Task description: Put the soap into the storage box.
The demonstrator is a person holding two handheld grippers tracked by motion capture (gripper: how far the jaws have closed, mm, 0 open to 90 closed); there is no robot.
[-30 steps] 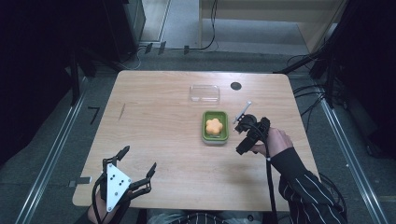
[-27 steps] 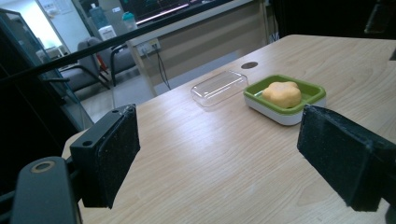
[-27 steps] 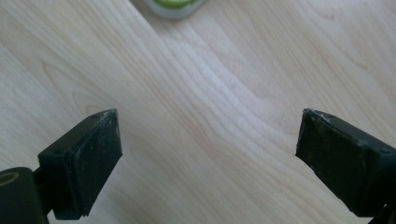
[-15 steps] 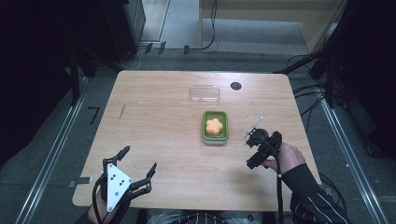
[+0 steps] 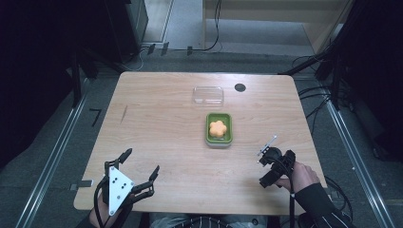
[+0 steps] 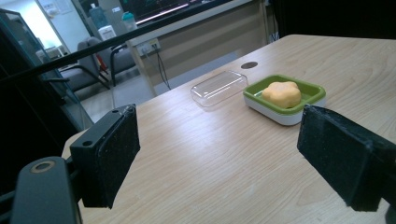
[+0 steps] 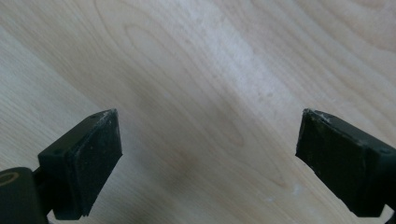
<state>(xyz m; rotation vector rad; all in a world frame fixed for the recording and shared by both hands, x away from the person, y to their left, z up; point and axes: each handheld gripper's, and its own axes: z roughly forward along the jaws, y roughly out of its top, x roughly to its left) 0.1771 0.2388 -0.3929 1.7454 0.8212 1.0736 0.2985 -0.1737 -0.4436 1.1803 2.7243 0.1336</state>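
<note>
A green soap dish (image 5: 229,129) holding an orange flower-shaped soap (image 5: 218,128) sits right of the table's middle. In the left gripper view the dish (image 6: 299,111) and soap (image 6: 281,94) lie ahead on the right. A clear plastic lid (image 5: 208,95) lies just beyond the dish, also in the left gripper view (image 6: 218,87). My left gripper (image 5: 141,163) rests at the near left edge, open, nothing between its jaws (image 6: 219,121). My right gripper (image 5: 269,167) hovers near the front right, pointed down at bare wood, open and empty (image 7: 208,122).
The wooden table (image 5: 161,123) has a round black cable hole (image 5: 240,87) at the back right. A cable trails from the right gripper along the sleeve. Dark equipment, floor rails and cables surround the table.
My right gripper has drawn back from beside the soap dish toward the near right corner and sunk lower. The left gripper has stayed put.
</note>
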